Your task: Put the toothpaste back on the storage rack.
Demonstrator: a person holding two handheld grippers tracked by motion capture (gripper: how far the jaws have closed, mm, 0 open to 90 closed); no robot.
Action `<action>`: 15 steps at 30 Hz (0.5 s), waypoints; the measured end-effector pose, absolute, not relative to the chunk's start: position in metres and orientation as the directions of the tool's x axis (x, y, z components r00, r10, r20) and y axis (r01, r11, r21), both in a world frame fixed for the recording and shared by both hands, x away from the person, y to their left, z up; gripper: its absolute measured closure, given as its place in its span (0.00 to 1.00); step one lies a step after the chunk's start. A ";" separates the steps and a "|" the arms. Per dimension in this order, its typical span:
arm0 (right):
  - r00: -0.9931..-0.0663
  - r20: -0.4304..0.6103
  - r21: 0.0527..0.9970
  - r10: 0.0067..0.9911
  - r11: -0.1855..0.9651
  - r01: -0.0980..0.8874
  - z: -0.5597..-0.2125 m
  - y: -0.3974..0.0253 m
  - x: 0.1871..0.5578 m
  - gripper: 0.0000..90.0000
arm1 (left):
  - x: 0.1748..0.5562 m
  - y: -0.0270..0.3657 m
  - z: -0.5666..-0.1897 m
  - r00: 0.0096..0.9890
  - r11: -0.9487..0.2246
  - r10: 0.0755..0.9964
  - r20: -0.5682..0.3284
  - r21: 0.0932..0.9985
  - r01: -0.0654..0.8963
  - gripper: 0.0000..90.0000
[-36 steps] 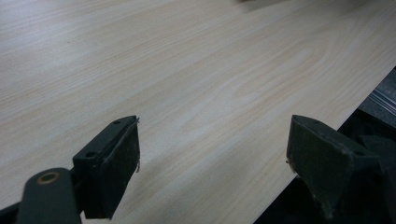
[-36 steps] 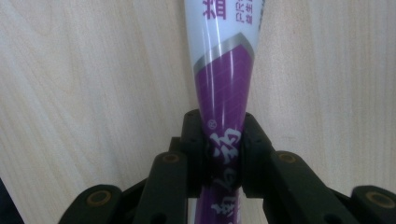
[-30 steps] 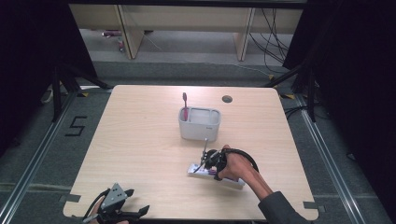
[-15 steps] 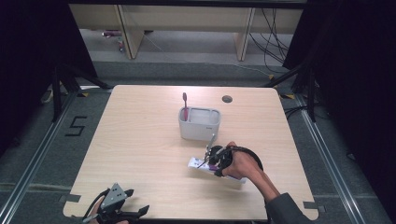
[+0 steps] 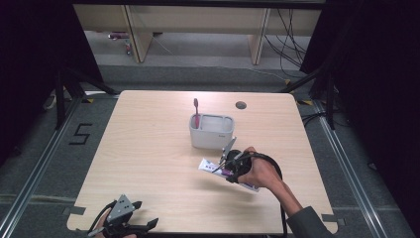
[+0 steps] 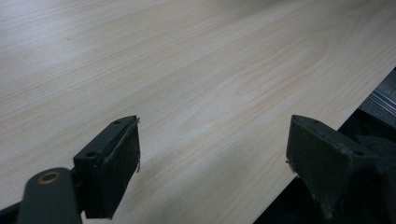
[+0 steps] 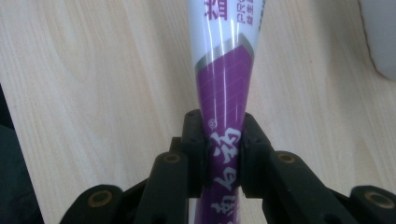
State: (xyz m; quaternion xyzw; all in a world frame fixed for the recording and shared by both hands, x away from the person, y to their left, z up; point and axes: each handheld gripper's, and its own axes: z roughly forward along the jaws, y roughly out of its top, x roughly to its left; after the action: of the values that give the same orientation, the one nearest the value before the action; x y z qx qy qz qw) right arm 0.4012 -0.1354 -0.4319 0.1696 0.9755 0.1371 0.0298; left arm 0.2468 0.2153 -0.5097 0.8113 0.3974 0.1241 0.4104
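We count one toothpaste tube (image 7: 223, 88), pinched by our right gripper (image 7: 223, 156) on the table (image 5: 148, 148), just before one white holder (image 5: 212, 131) containing one pink toothbrush (image 5: 196, 111). Our left gripper (image 6: 212, 158) stands spread at the near edge.

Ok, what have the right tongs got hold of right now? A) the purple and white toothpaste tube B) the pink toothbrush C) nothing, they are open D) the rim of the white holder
A: in the right gripper view the right tongs are shut on the toothpaste tube, pinching its purple part from both sides, while the toothbrush stands in the white holder.
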 end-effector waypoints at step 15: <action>-0.937 -0.011 0.349 0.350 0.879 0.324 -0.423 -0.134 0.402 0.85 | 0.247 0.215 -0.510 0.652 -0.343 0.748 -0.125 0.768 0.541 0.19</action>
State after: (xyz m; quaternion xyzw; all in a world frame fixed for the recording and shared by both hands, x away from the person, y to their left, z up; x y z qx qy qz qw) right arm 0.4023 -0.1341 -0.4226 0.1740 0.9686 0.1737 0.0368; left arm 0.2468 0.2151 -0.5098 0.8099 0.3981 0.1255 0.4122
